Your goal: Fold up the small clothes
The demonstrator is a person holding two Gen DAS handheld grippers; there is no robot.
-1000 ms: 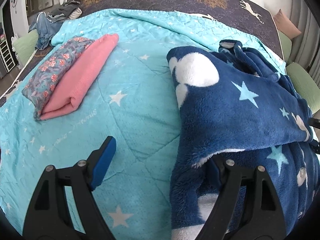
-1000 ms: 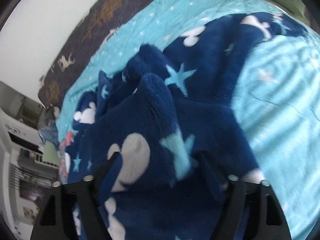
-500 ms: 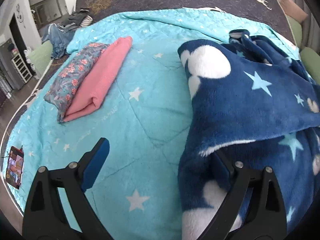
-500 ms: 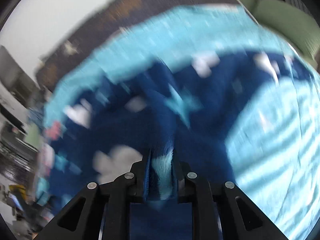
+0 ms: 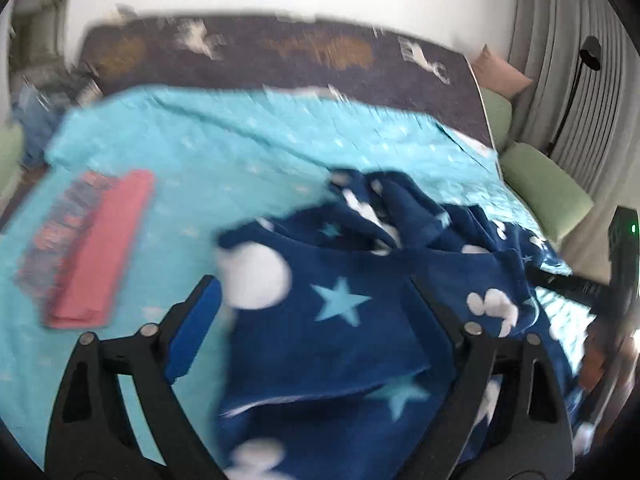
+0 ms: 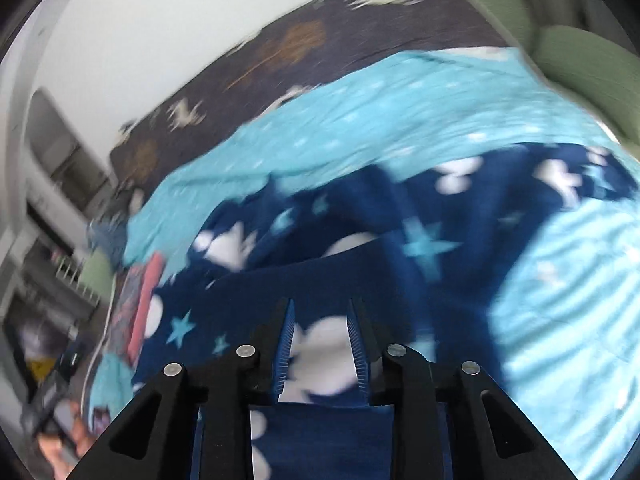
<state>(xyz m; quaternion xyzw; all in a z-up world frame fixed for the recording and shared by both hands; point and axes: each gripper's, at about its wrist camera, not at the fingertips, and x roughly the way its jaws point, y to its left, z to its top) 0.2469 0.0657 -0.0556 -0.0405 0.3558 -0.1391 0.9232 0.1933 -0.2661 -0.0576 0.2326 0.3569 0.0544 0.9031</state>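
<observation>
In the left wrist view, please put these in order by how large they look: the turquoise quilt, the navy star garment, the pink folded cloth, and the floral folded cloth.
1. turquoise quilt
2. navy star garment, though it lies nearest the camera, which enlarges it
3. pink folded cloth
4. floral folded cloth, partly hidden under the pink one and blurred, so these last two are uncertain.

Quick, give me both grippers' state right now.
Left gripper: jaws wide, closing; navy star garment lies between them, not pinched.
Right gripper: narrow jaws opening, garment fabric between them; grip cannot be told.

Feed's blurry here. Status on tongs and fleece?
Left tongs wide, closing, fleece between. Right tongs narrow, opening, fleece between. Folded pink piece well clear.
</observation>
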